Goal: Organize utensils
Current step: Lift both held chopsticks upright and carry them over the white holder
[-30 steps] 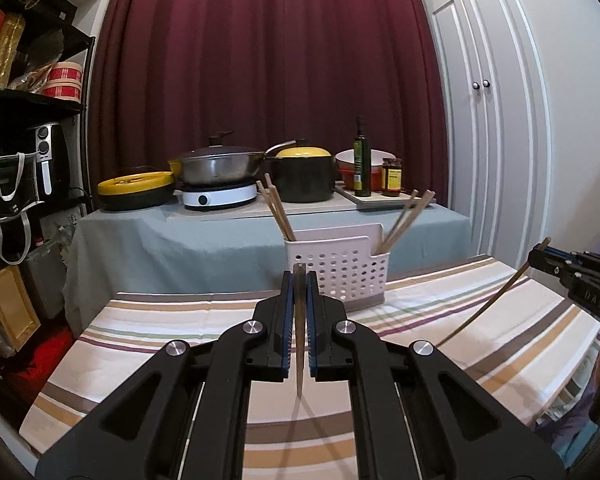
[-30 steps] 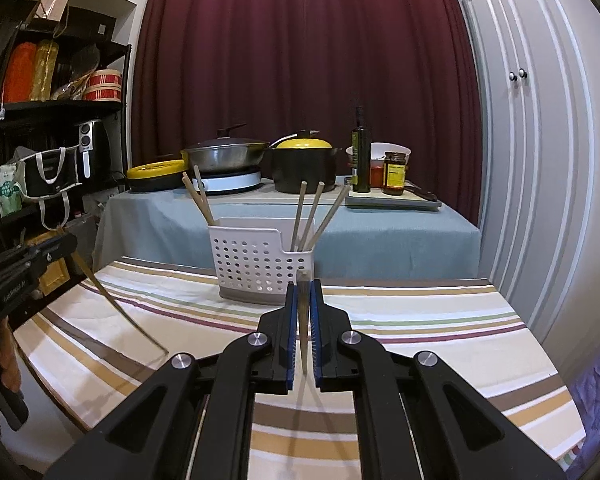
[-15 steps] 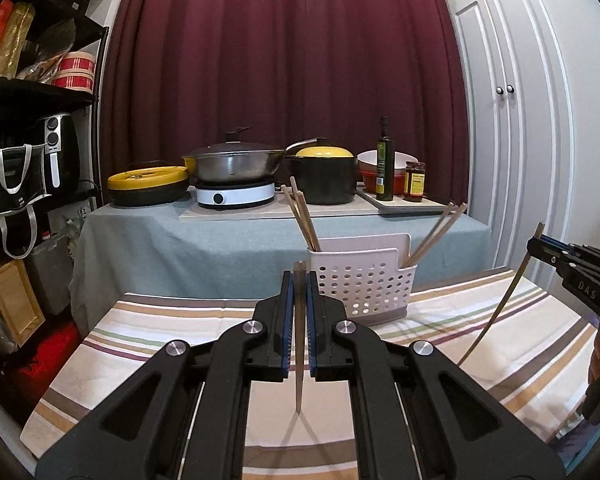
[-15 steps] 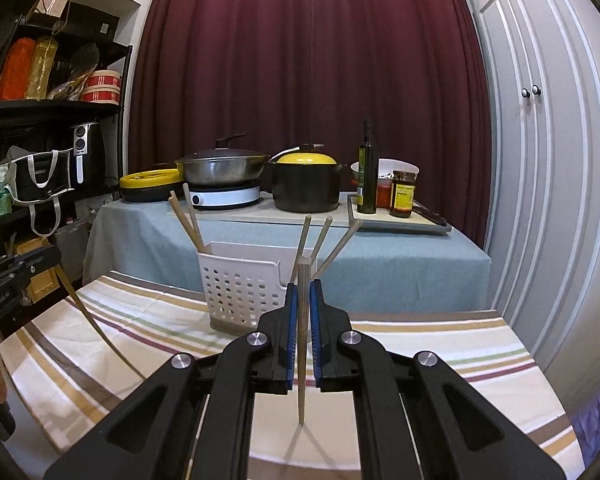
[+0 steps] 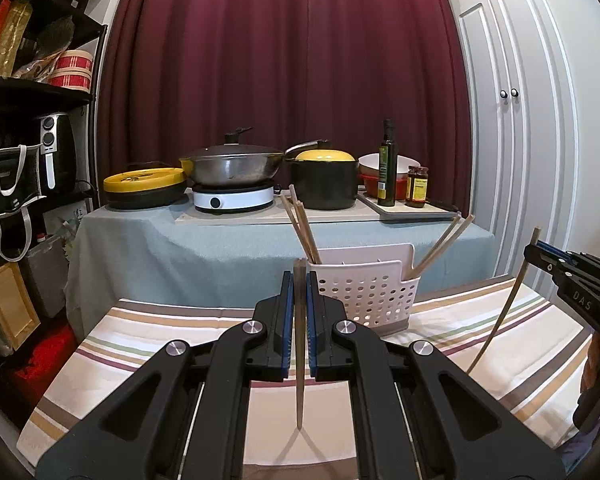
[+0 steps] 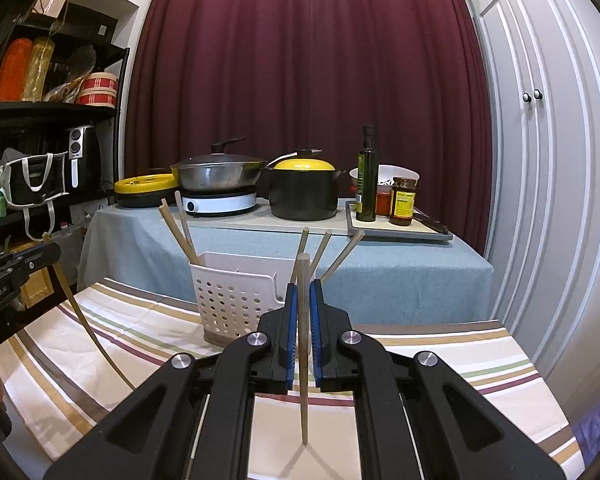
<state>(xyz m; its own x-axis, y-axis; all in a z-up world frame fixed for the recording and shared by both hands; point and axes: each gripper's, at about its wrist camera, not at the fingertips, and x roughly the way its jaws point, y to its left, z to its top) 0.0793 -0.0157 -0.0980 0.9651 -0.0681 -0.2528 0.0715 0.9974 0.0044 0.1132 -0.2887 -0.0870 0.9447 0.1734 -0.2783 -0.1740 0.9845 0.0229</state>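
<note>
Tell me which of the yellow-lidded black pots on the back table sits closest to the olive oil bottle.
The tall black pot with the domed yellow lid, right beside the dark green bottle; the flat yellow-lidded pan sits far left.

white basket [image 5: 366,294], striped tablecloth [image 5: 148,340], maroon curtain [image 5: 284,60]

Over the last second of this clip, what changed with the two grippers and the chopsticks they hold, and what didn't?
Both grippers lifted and tipped their chopsticks toward upright: the right gripper chopstick, slanted before, hangs near vertical, tip just above the striped cloth. The left gripper drifted left of the white basket. Nothing was let go; both stay clamped. The basket's chopsticks are unchanged.
</note>
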